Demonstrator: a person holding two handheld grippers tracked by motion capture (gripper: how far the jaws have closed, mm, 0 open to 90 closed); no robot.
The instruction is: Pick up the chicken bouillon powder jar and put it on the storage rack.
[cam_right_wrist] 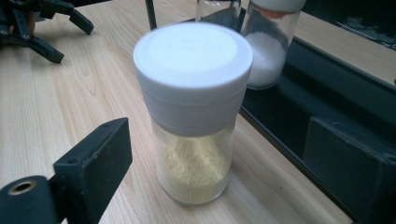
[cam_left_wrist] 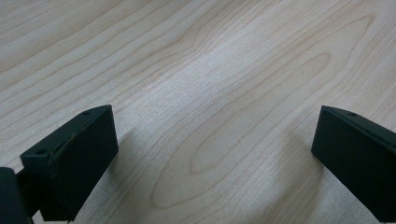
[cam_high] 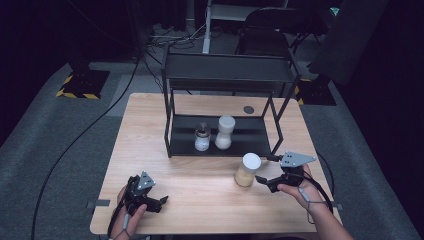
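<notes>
Just in front of the black rack (cam_high: 172,135), on the pale wood table (cam_high: 200,190), stands a yellow-powder jar (cam_right_wrist: 194,116), between the right gripper's (cam_right_wrist: 224,163) spread jaws; likely light, smooth, perhaps glass, best pinched below its white cap (cam_right_wrist: 192,58). Left gripper (cam_left_wrist: 212,158) rests spread, empty; dim room beyond

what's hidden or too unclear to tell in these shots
- Small jar on the rack: lid type too small and dim in the high view; cut off by the top edge in the right gripper view.
- Dark disc on the table: too small to identify.
- Rack's top shelf: surface too dark.
</notes>
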